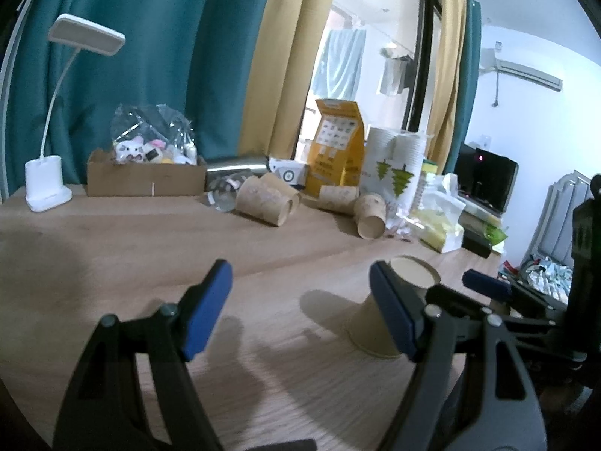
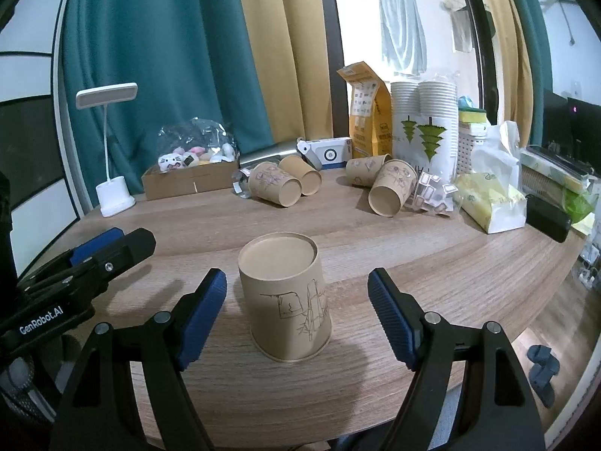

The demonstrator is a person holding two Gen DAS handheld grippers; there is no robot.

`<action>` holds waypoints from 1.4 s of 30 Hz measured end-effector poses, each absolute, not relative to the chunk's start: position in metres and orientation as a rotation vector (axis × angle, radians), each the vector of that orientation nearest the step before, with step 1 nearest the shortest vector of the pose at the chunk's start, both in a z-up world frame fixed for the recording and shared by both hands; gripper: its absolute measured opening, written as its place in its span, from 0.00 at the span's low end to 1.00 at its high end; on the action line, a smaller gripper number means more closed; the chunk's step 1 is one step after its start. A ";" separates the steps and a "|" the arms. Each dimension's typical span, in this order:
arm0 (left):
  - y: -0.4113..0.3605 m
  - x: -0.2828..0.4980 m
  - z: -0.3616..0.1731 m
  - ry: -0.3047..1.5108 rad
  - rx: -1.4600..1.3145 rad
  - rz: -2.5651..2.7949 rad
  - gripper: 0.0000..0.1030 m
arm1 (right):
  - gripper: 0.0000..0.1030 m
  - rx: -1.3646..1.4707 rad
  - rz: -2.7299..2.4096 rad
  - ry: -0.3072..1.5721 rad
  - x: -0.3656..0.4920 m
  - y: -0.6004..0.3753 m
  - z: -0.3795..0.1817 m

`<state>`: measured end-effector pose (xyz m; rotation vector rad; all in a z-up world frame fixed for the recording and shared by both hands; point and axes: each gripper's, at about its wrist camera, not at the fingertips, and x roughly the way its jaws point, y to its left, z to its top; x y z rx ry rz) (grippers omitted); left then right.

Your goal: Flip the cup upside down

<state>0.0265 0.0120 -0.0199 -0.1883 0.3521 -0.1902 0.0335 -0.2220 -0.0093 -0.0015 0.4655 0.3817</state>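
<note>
**Left wrist view.** Left tool (image 1: 300, 304): released, blue pads spread wide, nothing between them. It hangs low over the worktop (image 1: 124, 248), to the left of the cup (image 1: 375, 323). The cup stands mouth-down, its flat base on top; the left tool's right-hand pad hides part of its wall. Right tool (image 1: 488, 285): seen just beyond the cup on the far right; whether it is spread or closed cannot be told from here. Bare wood lies left of the cup, with room for a sideways retreat.

**Right wrist view.** Right tool (image 2: 296, 312): released, one pad on each side of the cup (image 2: 285, 297) and apart from its wall. The placing suggests a straddle, either just before a grasp or just after letting go. The cup sits upright on its rim, line drawing facing the camera, base uppermost; by that posture the flip looks done. Left tool (image 2: 109, 251): to the left of the cup, well apart from it.

Behind the cup: loose cups (image 2: 285, 188) on their sides, a stack of white cups (image 2: 424, 127), an orange bag (image 2: 366, 112), a desk lamp (image 2: 112, 150) and a cardboard tray (image 2: 188, 180). All stand well back. The worktop's (image 2: 469, 263) curved edge runs to the right of the cup, with open floor past it.
</note>
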 end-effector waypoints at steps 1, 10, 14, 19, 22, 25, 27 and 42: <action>0.011 0.026 -0.020 0.352 -0.186 -0.190 0.75 | 0.78 -0.001 0.382 0.465 0.034 -0.222 -0.009; 0.012 0.025 -0.018 0.342 -0.180 -0.166 0.86 | 0.78 0.000 0.382 0.466 0.034 -0.222 -0.010; 0.012 0.025 -0.017 0.340 -0.175 -0.171 0.87 | 0.78 0.000 0.382 0.466 0.034 -0.222 -0.010; 0.013 0.025 -0.016 0.330 -0.183 -0.187 0.99 | 0.78 0.000 0.382 0.466 0.034 -0.222 -0.010; 0.013 0.026 -0.016 0.330 -0.183 -0.190 0.99 | 0.78 0.000 0.381 0.465 0.034 -0.223 -0.011; 0.015 0.028 -0.017 0.337 -0.199 -0.188 0.99 | 0.78 0.002 0.380 0.466 0.033 -0.223 -0.011; 0.016 0.030 -0.018 0.346 -0.203 -0.183 0.99 | 0.78 0.001 0.382 0.466 0.034 -0.223 -0.010; 0.018 0.029 -0.019 0.355 -0.196 -0.150 0.99 | 0.78 0.002 0.381 0.466 0.034 -0.223 -0.010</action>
